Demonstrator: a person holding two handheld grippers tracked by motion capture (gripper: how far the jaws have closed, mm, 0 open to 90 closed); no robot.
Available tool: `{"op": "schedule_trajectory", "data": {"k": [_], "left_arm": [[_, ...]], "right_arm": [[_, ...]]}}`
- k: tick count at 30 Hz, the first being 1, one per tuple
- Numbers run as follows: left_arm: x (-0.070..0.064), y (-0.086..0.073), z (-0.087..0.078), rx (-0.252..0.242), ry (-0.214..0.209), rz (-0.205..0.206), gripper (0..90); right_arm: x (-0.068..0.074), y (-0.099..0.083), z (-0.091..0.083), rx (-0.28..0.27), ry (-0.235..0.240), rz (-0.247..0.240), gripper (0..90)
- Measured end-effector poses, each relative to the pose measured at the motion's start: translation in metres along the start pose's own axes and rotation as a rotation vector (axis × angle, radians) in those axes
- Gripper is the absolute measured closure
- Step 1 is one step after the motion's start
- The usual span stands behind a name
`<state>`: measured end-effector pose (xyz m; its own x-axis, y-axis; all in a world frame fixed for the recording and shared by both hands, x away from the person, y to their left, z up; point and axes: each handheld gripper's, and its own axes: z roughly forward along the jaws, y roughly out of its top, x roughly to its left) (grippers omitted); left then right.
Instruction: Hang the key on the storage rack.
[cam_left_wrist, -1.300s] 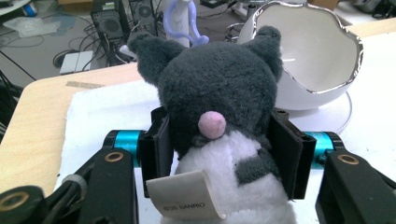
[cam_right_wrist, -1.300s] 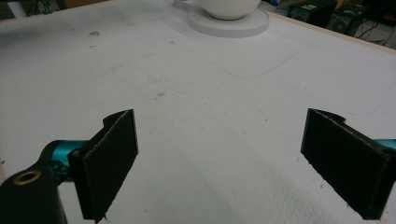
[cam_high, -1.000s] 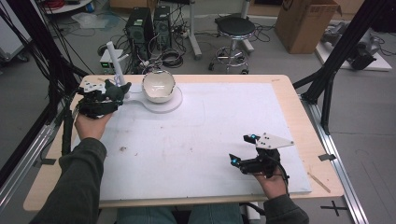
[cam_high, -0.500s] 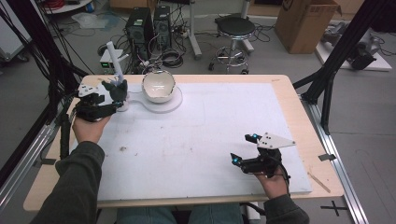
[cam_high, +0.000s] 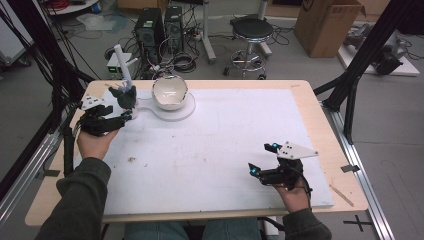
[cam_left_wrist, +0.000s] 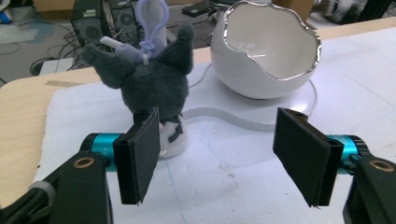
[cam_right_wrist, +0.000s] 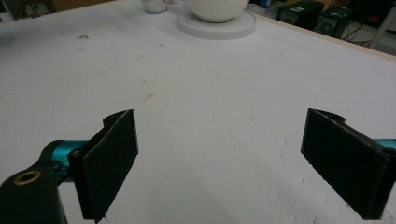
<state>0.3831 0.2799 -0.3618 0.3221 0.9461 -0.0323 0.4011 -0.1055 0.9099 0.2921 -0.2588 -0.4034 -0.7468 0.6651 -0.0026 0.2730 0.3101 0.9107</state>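
Note:
A small grey plush toy (cam_high: 125, 97) with a lilac clip stands upright on the white mat (cam_high: 210, 150), just left of a white eggshell-shaped bowl (cam_high: 170, 92). The bowl rests on a flat white base (cam_high: 185, 111). My left gripper (cam_high: 120, 114) is open, close in front of the toy. In the left gripper view the plush toy (cam_left_wrist: 149, 84) stands beyond the left jaw, not between the jaws, and the bowl (cam_left_wrist: 266, 51) is to the right. The left gripper (cam_left_wrist: 224, 154) holds nothing. My right gripper (cam_high: 262, 158) is open over bare mat at the near right. The right gripper (cam_right_wrist: 229, 158) is empty, with the bowl's base (cam_right_wrist: 219, 25) far ahead.
The mat covers most of a wooden table (cam_high: 320, 125). Black frame posts (cam_high: 360, 65) stand at both sides. Beyond the far edge are computer towers (cam_high: 155, 30), cables, a stool (cam_high: 252, 32) and a cardboard box (cam_high: 327, 25).
My left gripper has drawn back toward the person, away from the plush toy, which stays standing by the bowl. The right gripper has barely moved.

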Motion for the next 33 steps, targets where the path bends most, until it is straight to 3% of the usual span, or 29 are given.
{"op": "schedule_trajectory", "data": {"k": [12, 20, 33], "left_arm": [[-0.011, 0.002, -0.007, -0.014, -0.049, 0.029, 27.8], [-0.02, 0.003, -0.012, -0.018, -0.114, 0.047, 24.3], [-0.03, 0.0, -0.021, -0.025, -0.157, 0.071, 21.8]], "right_arm": [[-0.004, -0.001, -0.003, -0.007, -0.016, 0.006, 10.2], [-0.005, -0.001, -0.002, -0.008, -0.02, 0.004, 10.3], [-0.007, -0.001, -0.003, -0.007, -0.029, 0.016, 10.3]]}}
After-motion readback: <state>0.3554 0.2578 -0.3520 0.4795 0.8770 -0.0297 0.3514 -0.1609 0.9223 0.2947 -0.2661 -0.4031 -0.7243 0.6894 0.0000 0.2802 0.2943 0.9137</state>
